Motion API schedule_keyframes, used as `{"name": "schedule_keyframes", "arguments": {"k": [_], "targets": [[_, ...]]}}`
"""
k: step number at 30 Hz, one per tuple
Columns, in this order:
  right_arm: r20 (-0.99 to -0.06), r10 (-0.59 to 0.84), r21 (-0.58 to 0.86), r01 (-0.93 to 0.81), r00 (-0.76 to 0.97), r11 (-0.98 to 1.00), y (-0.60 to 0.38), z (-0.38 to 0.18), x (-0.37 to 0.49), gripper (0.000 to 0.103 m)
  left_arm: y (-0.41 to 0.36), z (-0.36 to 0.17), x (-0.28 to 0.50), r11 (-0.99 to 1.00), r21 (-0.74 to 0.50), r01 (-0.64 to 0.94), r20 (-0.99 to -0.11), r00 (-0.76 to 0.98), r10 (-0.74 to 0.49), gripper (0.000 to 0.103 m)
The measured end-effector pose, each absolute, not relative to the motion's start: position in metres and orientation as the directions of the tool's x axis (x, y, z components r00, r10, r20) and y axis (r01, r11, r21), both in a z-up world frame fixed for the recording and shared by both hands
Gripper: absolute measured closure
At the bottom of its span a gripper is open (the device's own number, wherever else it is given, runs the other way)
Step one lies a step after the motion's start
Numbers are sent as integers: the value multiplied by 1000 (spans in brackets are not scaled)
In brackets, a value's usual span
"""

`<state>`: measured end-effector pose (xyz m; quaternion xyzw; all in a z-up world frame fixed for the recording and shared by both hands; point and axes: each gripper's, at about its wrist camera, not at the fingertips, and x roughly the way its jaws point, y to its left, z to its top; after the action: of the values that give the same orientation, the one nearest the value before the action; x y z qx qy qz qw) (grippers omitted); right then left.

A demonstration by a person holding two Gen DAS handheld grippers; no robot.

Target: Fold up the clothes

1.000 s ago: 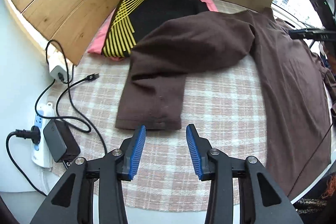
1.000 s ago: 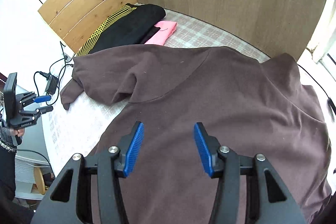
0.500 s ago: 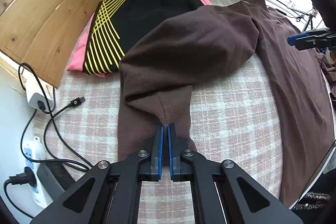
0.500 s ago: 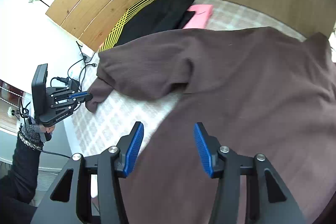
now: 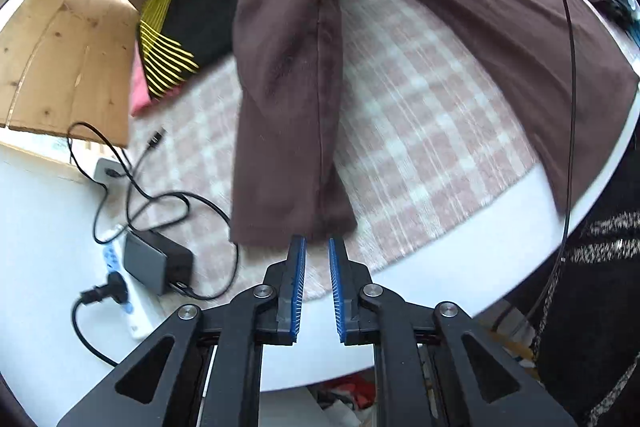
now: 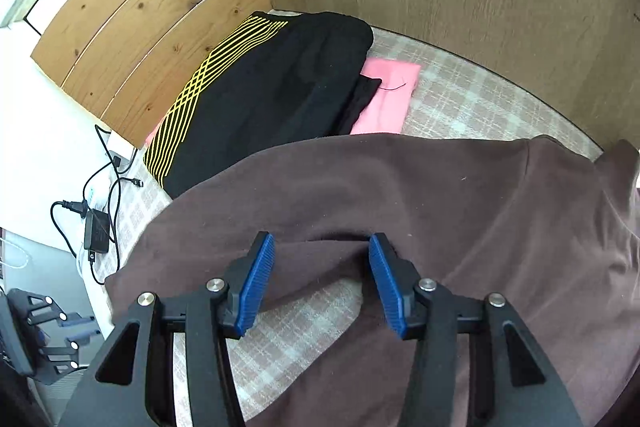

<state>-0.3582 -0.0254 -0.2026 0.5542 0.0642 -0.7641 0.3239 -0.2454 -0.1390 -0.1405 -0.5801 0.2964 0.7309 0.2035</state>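
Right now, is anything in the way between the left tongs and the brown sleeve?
Nothing visible is. The left tongs sit right at the cuff end of the brown sleeve, slightly open, with only checked cloth beneath. The cables lie off to the side.

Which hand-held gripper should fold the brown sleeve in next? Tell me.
Left, probably. The left hand-held gripper sits right at the sleeve's cuff, jaws slightly apart. The right hand-held gripper is open over the brown shirt, near the armpit, away from the cuff.
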Motion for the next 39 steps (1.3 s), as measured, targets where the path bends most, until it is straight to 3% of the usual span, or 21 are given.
{"name": "schedule_keyframes", "arguments": {"k": [2, 5, 11, 18, 25, 27, 28, 29, 31, 34, 36, 39], "targets": [[-891, -417, 240, 593, -179, -769, -24, -196, -347, 54, -149, -150, -239, -793, 160, -588, -973, -231, -25, 89], [-886, -444, 259, 650, -135, -715, -27, -193, -319, 54, -175, -145, -246, -899, 62, -433, -967, -249, 54, 77], [-870, -488, 258, 775, -74, -576, -61, -195, -260, 54, -203, -142, -252, -974, -125, -189, -937, -301, 179, 77], [-892, -452, 106, 975, 6, -197, -137, -220, -183, 54, -202, -130, -213, -992, -62, -108, -953, -290, 91, 77], [-924, -379, -32, 981, 45, 193, -205, -246, -113, 54, -207, -125, -185, -993, -82, -80, -950, -296, 102, 76], [-937, -347, -35, 978, 40, 206, -213, -256, -111, 55, -213, -131, -187, -992, -109, -66, -944, -307, 124, 76], [-942, -332, -30, 977, 42, 209, -217, -260, -111, 66, -216, -134, -190, -989, -135, -62, -939, -311, 148, 76], [-944, -327, -18, 983, 44, 183, -218, -260, -114, 91, -218, -137, -192, -986, -152, -68, -935, -314, 166, 76], [-946, -319, 6, 992, 48, 129, -219, -258, -121, 94, -223, -142, -197, -980, -182, -82, -927, -318, 199, 76], [-887, -462, -2, 1000, -10, -18, -198, -219, -133, 94, -226, -143, -204, -981, -151, -121, -932, -312, 182, 76], [-823, -568, 99, 980, -17, -172, -172, -200, -146, 94, -229, -143, -210, -977, -155, -145, -930, -311, 194, 76], [-807, -585, 291, 913, 76, -284, -152, -219, -159, 94, -233, -144, -223, -965, -190, -181, -920, -311, 240, 74]]}}
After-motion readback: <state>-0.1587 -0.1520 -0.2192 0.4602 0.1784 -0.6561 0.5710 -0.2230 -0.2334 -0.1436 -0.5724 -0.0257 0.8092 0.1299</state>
